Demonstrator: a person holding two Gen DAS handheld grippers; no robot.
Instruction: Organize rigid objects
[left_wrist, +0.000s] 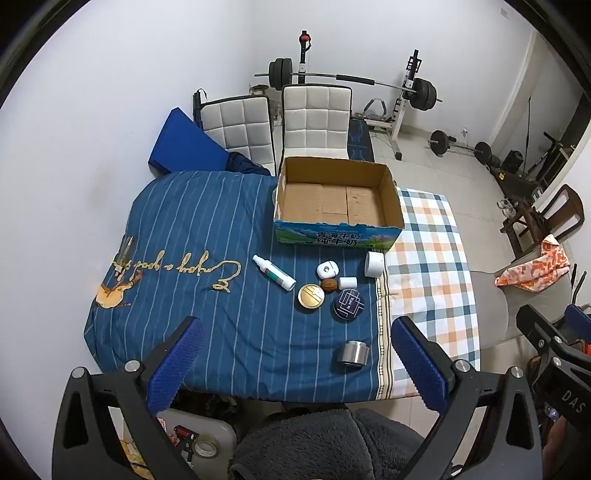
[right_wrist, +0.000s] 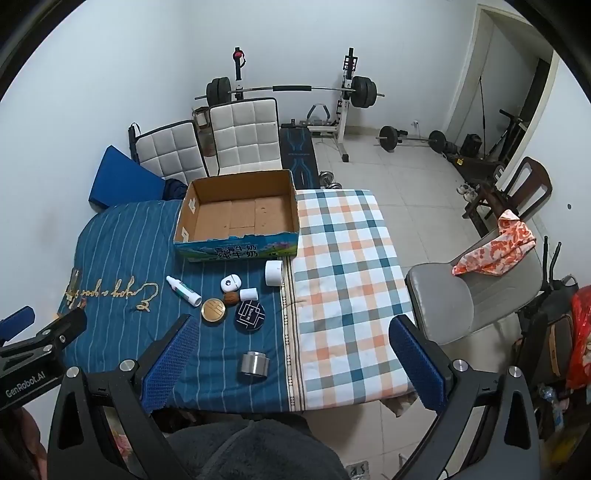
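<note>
The left gripper (left_wrist: 295, 365) hangs above the near edge of the table with its blue pads spread wide and nothing between them; the right gripper (right_wrist: 293, 363) hangs beside it, equally wide apart and empty, both tilted steeply down toward the cloth. In the left wrist view, the nearest object is a squat metal tin (left_wrist: 353, 353), lying just ahead of the gap between the pads at about one o'clock, on the blue striped cloth (left_wrist: 192, 229). Farther out at twelve o'clock sits a cluster: a round dark tin with a white line pattern (left_wrist: 349, 303), a round gold-lidded tin (left_wrist: 311, 295) at its nine o'clock, a brown walnut (left_wrist: 329, 285) between and just beyond them, a small white cylinder (left_wrist: 347, 283) touching or just beside the walnut at its three o'clock, and a white rounded case (left_wrist: 327, 269) beyond that. A larger white jar (left_wrist: 375, 264) stands at the cluster's two o'clock, near the seam where the checked cloth (left_wrist: 424, 258) begins. A white spray bottle (left_wrist: 274, 273) lies on its side at the cluster's ten o'clock. Beyond all of these, at twelve o'clock, an open cardboard box (left_wrist: 338, 236) rests at the far end of the table with a bare floor. Two white padded chairs (left_wrist: 314, 122) stand behind it.
</note>
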